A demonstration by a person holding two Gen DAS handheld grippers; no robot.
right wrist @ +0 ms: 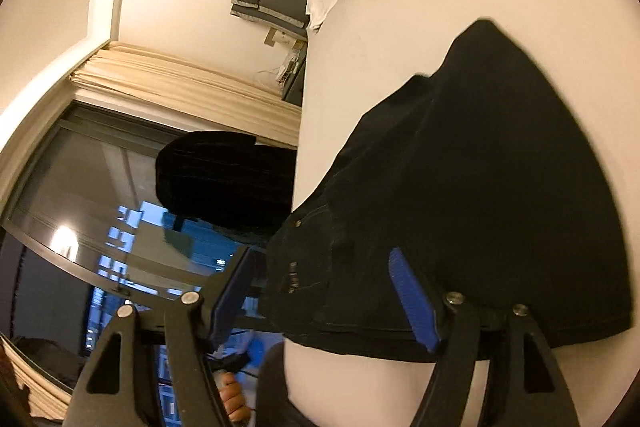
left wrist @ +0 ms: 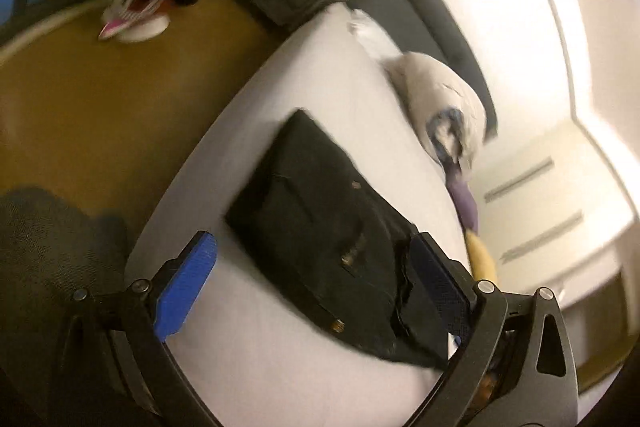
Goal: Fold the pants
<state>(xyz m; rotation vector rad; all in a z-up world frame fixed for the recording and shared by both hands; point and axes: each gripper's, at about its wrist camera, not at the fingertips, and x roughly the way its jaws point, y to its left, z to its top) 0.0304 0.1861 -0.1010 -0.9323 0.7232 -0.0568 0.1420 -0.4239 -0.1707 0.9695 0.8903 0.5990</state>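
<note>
Folded black denim pants [left wrist: 320,227] lie on the white-sheeted bed [left wrist: 340,67], near its edge. Left claw [left wrist: 316,291] and right claw [right wrist: 324,299] both gape wide, gripping nothing.

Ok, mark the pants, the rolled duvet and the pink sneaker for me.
pants [left wrist: 320,203]: left wrist view, middle of the folded black cloth.
rolled duvet [left wrist: 436,87]: left wrist view, its white outer side.
pink sneaker [left wrist: 134,17]: left wrist view, its striped side.
</note>
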